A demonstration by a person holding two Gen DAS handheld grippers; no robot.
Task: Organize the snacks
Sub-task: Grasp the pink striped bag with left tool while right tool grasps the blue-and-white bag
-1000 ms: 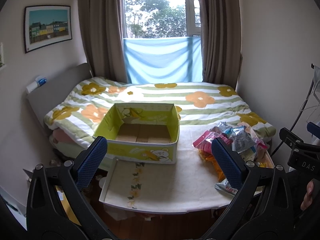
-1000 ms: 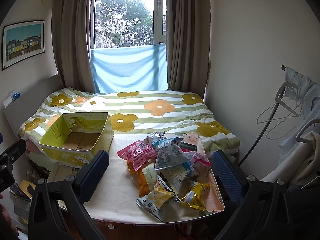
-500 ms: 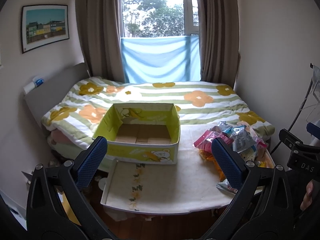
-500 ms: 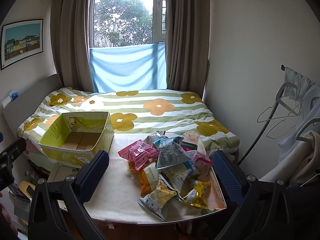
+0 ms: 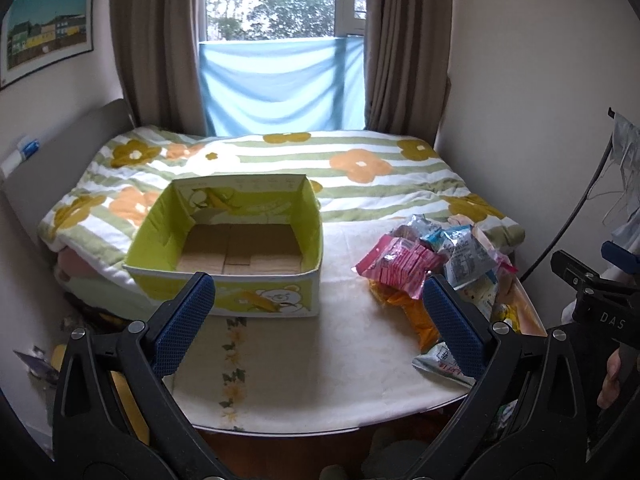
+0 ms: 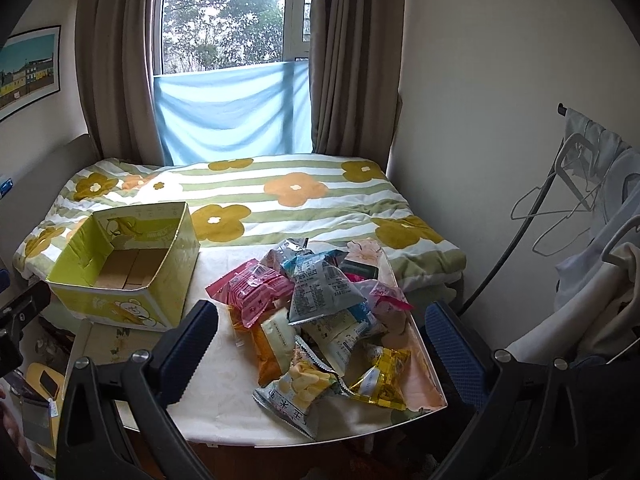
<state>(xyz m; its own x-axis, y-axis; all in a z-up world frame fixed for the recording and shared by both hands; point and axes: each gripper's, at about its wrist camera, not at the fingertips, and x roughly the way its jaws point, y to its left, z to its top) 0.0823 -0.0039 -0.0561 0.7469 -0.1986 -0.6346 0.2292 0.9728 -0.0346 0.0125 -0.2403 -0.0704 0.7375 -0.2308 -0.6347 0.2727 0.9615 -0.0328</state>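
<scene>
Surface [image 5: 328, 364]: a pale, cream-covered top with a strip of flower print running toward its near edge; it stands at the foot of the bed, its far edge against the quilt.
Box [image 5: 236, 248]: a yellow-green carton with a bear printed on its front, open at the top, bare cardboard floor showing; it sits on the left part of the surface, partly over the bed edge.
Snack packets [image 6: 316, 312]: a loose heap on the right part of the surface, well apart from the box; a pink packet [image 6: 252, 292] on the left of the heap, a grey-blue one [image 6: 320, 288] on top, an orange one below, a yellow foil one [image 6: 380, 376] and a crisp bag [image 6: 300, 392] nearest the front edge.
Left gripper [image 5: 316, 320]: fingers spread wide, nothing between them, held above the near edge of the surface and facing the box.
Right gripper [image 6: 320, 344]: fingers spread wide, holding nothing, held over the front of the snack heap.
Bed [image 6: 260, 200]: green-and-white striped quilt with orange and ochre flowers, grey headboard on the left.
Window [image 6: 224, 16]: trees outside, brown curtains on either side, a light blue cloth [image 6: 236, 112] across its lower part.
Left wall: a framed picture [image 5: 44, 28] of coloured houses.
Right side: a rack with wire hangers [image 6: 560, 200] and pale clothes.
</scene>
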